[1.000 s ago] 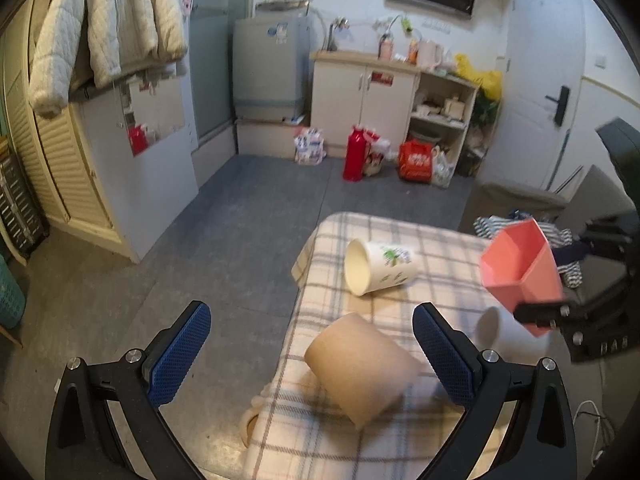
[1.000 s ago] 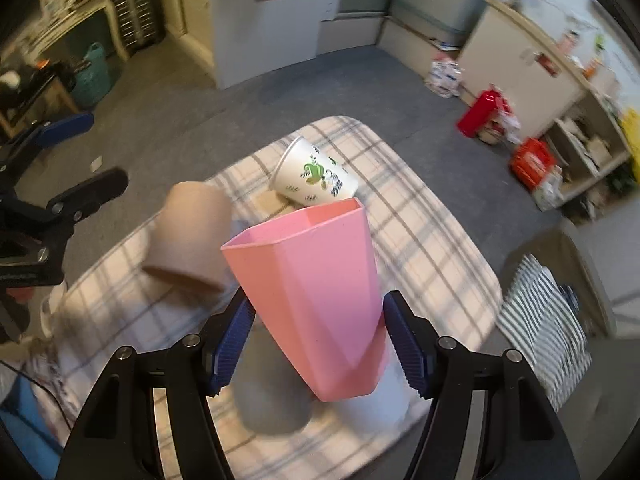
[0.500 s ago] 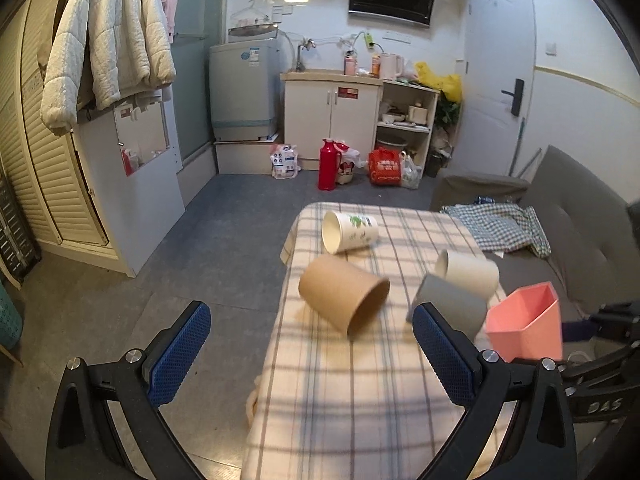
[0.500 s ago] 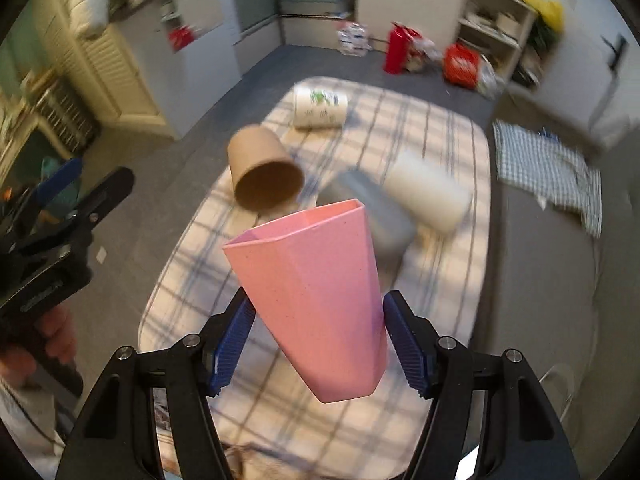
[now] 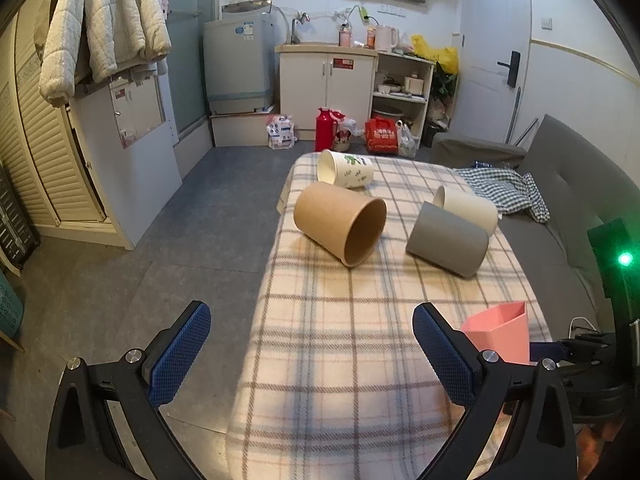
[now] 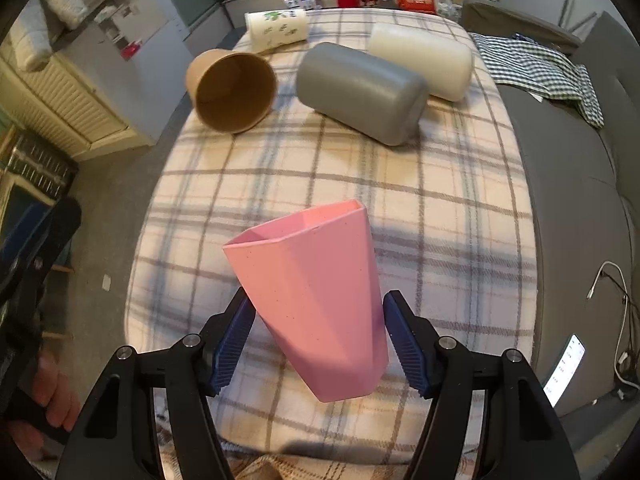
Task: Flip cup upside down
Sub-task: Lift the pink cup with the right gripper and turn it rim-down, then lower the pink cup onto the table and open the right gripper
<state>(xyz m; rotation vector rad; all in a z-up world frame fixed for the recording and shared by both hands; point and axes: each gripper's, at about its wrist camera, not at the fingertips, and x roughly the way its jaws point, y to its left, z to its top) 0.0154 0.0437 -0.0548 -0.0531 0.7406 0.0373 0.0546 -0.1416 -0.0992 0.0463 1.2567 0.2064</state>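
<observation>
Right tool (image 6: 320,344) clamped on pink cup (image 6: 316,300), held mouth-up above surface (image 6: 440,200), nearer than grey cup (image 6: 360,92). Left tool (image 5: 312,352) apart, empty. Step: carrying; next, invert cup, set down.

Four cups (image 5: 340,222) lie on the table (image 5: 344,344).

Five cups in all — one pink faceted cup (image 6: 316,304), one brown paper cup (image 6: 232,90), one grey cup (image 6: 360,92), one cream cup (image 6: 420,60) and one white cup with a green print (image 6: 278,28). Four of them lie on their sides on the plaid cloth (image 6: 440,208). There are two sets of tongs — the left tongs (image 5: 312,360) and the right tongs (image 6: 320,344).
</observation>
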